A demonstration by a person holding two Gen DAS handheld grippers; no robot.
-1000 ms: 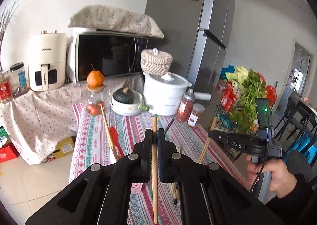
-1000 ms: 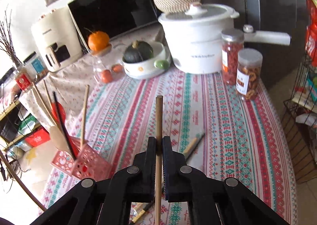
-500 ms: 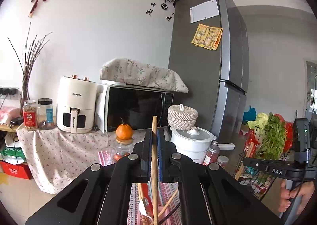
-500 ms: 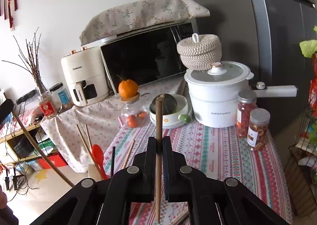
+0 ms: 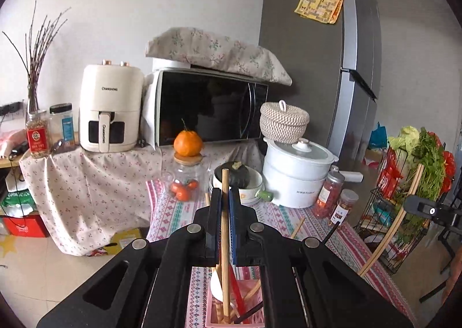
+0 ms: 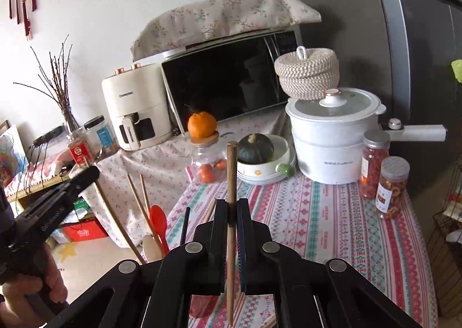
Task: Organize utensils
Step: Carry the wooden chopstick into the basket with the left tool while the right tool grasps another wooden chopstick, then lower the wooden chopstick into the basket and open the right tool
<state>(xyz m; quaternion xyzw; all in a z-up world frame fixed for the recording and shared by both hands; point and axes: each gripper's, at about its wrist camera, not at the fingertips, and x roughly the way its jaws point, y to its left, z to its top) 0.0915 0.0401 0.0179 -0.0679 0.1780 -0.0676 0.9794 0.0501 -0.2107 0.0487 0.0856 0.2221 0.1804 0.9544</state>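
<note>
Since half a second ago: my left view has tipped down from wall and fridge to the bench (image 5: 173, 212), and the pink holder (image 5: 213, 313) has come into sight under my left jaws; my right view has hardly changed

Left gripper (image 5: 224, 198): jaws clamped on a pale wooden chopstick (image 5: 224, 241), upright, its lower end down inside the pink holder

Right gripper (image 6: 232, 206): jaws clamped on a darker wooden chopstick (image 6: 231, 172), upright, held clear above the striped cloth (image 6: 317, 227)

Pink holder, near bench edge: latticed wall; holds wooden sticks, a red spoon (image 6: 158, 222), a pale wooden spoon (image 6: 150, 244) and a black stick (image 6: 184, 224)

Loose on the cloth: further chopsticks (image 5: 297, 227), one wooden and one black, lying flat beside the holder

Glass jar (image 6: 206, 160): small red-orange fruit inside, wooden lid, an orange (image 6: 201, 124) resting on top

White bowl (image 6: 268, 166): a dark green squash (image 6: 255, 148) in it

White pot (image 6: 332, 137): lidded, long handle, contents hidden; woven lidded basket (image 6: 307, 75) behind it

Two clear jars (image 6: 384, 172): metal lids, reddish and brown dried food, standing at the far right of the bench

Wire rack (image 5: 404, 212): leafy greens, beside the bench
</note>
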